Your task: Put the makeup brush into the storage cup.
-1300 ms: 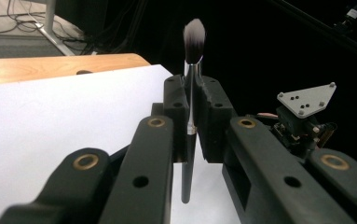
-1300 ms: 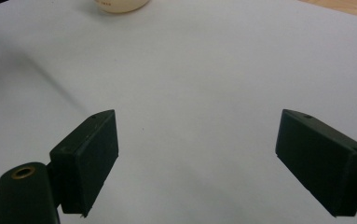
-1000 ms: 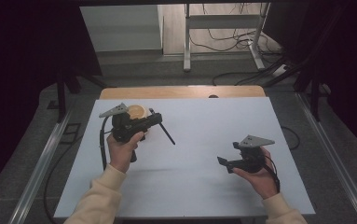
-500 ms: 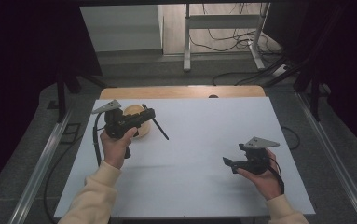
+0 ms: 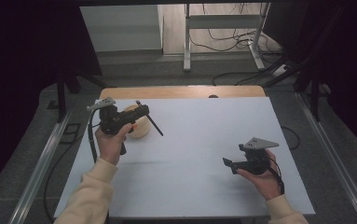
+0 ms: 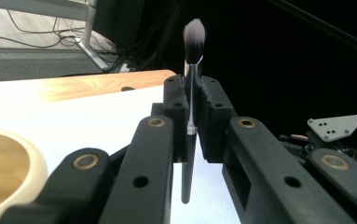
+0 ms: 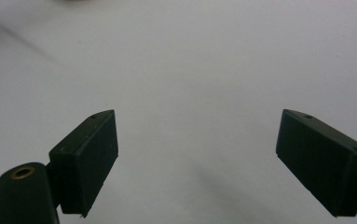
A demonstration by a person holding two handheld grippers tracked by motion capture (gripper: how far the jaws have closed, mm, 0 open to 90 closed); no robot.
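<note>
The desk [image 5: 199, 154] has a white top with a strip of bare wood along its far edge [image 5: 181, 92]; most of the white surface lies bare, with wide open room across the middle, the right and the near side; the floor past the far edge carries cables and a metal frame.

The left tool [image 5: 141, 113] is held above the far left part of the desk, near the left edge, in the left hand [image 5: 111, 142]; its jaws are closed on a brush [image 6: 191, 107], clamping the metal ferrule and upper handle; in the left gripper view the brush stands upright between the jaws, dark bristles [image 6: 194, 41] above them and the black handle end hanging below; in the high view the handle slants out toward the near right, off the desk surface.

A bowl [image 5: 138, 127], pale wood, sits on the desk just under and beside the left tool, partly hidden by it; in the left gripper view its rim [image 6: 36, 163] shows at lower left, left of the brush.

The right tool [image 5: 226, 162] is held low over the near right part of the desk by the right hand [image 5: 260, 179], well apart from brush and bowl, pointing left; its jaws stand wide apart with nothing between them, bare white desk beneath; the near edge and right edge are both close to this hand.
</note>
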